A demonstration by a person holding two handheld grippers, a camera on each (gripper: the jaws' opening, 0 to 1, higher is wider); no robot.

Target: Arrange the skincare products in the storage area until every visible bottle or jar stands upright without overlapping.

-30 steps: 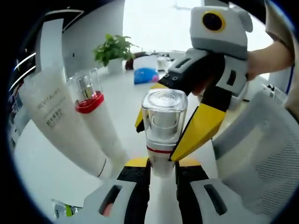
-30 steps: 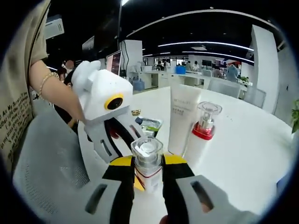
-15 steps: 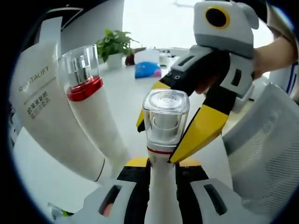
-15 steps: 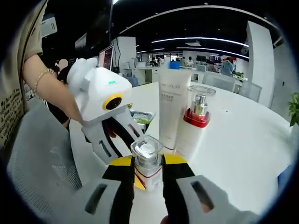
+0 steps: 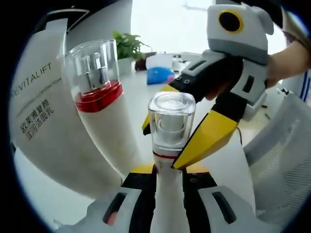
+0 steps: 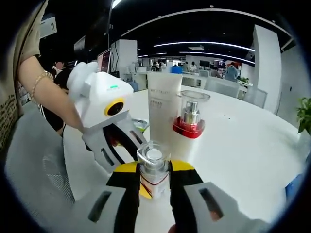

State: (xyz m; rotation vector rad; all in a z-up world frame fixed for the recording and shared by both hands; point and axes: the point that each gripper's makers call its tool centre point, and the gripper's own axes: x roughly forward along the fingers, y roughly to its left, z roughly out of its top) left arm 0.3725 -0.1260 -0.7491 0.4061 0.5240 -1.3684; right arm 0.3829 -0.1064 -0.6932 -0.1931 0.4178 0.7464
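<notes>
A small white bottle with a clear square cap point(image 5: 171, 116) stands upright between my left gripper's point(image 5: 167, 174) black jaws, which are shut on its body. My right gripper point(image 5: 163, 145) reaches in from the upper right, its yellow fingers point(image 5: 206, 138) clamped at the bottle's neck. In the right gripper view the same bottle point(image 6: 153, 162) sits between my right gripper's point(image 6: 154, 171) closed jaws, and the left gripper point(image 6: 136, 155) holds it from the left. A white tube point(image 5: 43, 121) point(image 6: 163, 107) and a red-banded pump bottle point(image 5: 104, 111) point(image 6: 187, 126) stand upright close beside it.
All this is over a white table point(image 6: 243, 145). A grey mesh chair point(image 5: 282, 165) point(image 6: 34, 170) is at the table's edge. A green packet point(image 6: 141, 125) lies behind the left gripper. A potted plant point(image 5: 129, 46) and a blue object point(image 5: 160, 75) sit far off.
Both grippers, still holding the capped bottle, have moved closer to the tube and the pump bottle, which now loom larger in both views.
</notes>
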